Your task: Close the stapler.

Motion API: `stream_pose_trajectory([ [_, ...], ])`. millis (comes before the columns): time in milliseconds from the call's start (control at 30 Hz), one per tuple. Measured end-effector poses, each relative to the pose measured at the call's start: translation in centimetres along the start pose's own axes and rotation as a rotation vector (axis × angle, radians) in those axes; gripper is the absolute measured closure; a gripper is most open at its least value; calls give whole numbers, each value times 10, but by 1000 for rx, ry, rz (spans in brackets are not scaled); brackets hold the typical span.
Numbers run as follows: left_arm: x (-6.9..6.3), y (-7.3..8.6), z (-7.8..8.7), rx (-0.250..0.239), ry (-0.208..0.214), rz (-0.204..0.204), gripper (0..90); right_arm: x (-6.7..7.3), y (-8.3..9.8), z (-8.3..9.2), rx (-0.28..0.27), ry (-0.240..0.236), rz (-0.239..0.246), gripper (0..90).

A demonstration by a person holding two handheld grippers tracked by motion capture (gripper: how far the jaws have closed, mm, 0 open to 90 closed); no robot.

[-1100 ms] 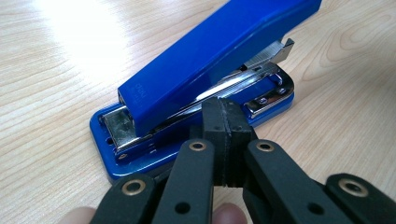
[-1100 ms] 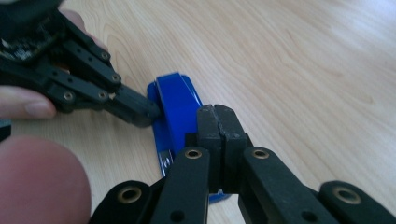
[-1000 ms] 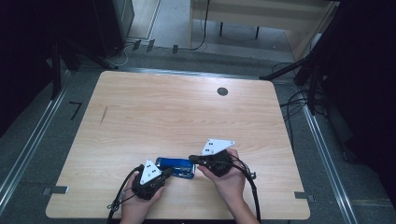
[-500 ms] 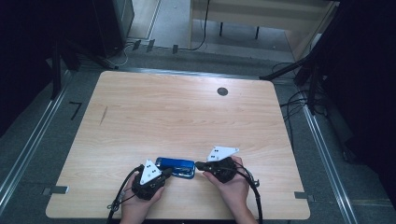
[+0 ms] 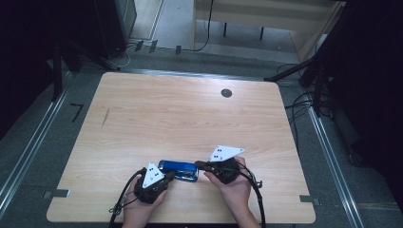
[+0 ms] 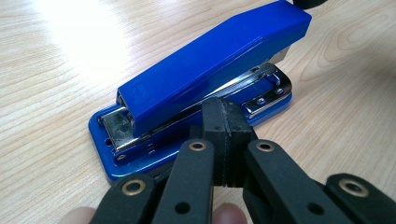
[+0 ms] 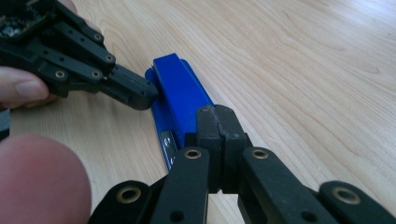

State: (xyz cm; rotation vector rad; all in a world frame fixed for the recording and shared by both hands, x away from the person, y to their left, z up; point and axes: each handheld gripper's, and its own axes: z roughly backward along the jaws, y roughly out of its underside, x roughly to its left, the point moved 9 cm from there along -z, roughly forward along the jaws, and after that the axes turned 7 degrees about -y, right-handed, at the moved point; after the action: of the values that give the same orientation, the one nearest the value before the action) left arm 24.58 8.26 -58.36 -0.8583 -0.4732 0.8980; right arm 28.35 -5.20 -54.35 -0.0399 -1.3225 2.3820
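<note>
Stapler [image 5: 178, 170], glossy blue plastic with a chromed metal magazine: lay flat on the pale wood-grain table [image 5: 190, 114], close to the near edge, between the two hand-held grippers. Long axis ran roughly left to right across the table in the high view, one end toward each gripper.

Left gripper [image 6: 225, 122], black two-jaw tool: jaws pressed together with nothing between them, tips set against the long side of the stapler near its base; whether they truly touched could not be told. In the high view this gripper [image 5: 167, 175] sat at the stapler's left end.

Right gripper [image 7: 217, 122], matching black tool: jaws likewise pressed together and empty, tips at or just over the stapler's right end, pointing along its length toward the left gripper [image 7: 135, 91] at the far end.

Judgement: both grippers were about equally near, so any push or grasp would turn on that shared left-right axis, with the stapler bracketed end to end.
</note>
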Motion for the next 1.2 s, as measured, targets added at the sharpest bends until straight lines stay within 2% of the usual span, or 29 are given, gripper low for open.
stream_pose_trajectory([
  [100, 0, 0, 0, 2, 0, 0, 900, 2, -2, -1, -12, -12, 0, 900],
  [267, -1, 0, 0, -1, 1, -1, 900, 10, -6, -9, 2, -28, 22, 900],
  [433, -1, 0, 0, -2, 4, -1, 900, 12, -2, -20, 13, -8, 36, 900],
  [500, -1, 0, 1, -2, 6, 0, 900, 11, -1, -21, -22, -15, 13, 900],
  [567, -1, 0, 1, -5, 9, 2, 900, 11, 1, -22, -20, 1, 22, 900],
  [667, 0, 0, 3, -14, 13, 14, 900, 11, 1, -22, -18, 10, 11, 900],
  [733, 2, 1, 6, -19, 16, 24, 900, 11, 0, -20, 2, 17, 0, 900],
  [767, 4, 0, 8, -28, 19, 37, 900, 13, -2, -19, -16, 18, -1, 900],
  [800, 7, -1, 12, -34, 19, 47, 900, 17, -5, -16, -52, -4, -14, 900],
  [867, 12, -1, 16, -40, 11, 59, 900, 22, -5, -16, -57, -23, -19, 900],
  [900, 17, -1, 20, -41, -9, 54, 899, 24, -4, -17, -59, -33, -16, 900],
  [967, 26, -1, 26, -48, -20, 72, 895, 27, 1, -19, -43, -27, -5, 900],
  [1033, 36, 0, 30, -53, -31, 97, 875, 29, 7, -21, -59, -21, -17, 900],
  [1167, 58, 4, 37, -54, -68, 135, 833, 36, 17, -24, -69, -51, -39, 900],
  [1200, 65, 5, 40, -62, -68, 156, 820, 37, 19, -25, -66, -51, -38, 900],
])
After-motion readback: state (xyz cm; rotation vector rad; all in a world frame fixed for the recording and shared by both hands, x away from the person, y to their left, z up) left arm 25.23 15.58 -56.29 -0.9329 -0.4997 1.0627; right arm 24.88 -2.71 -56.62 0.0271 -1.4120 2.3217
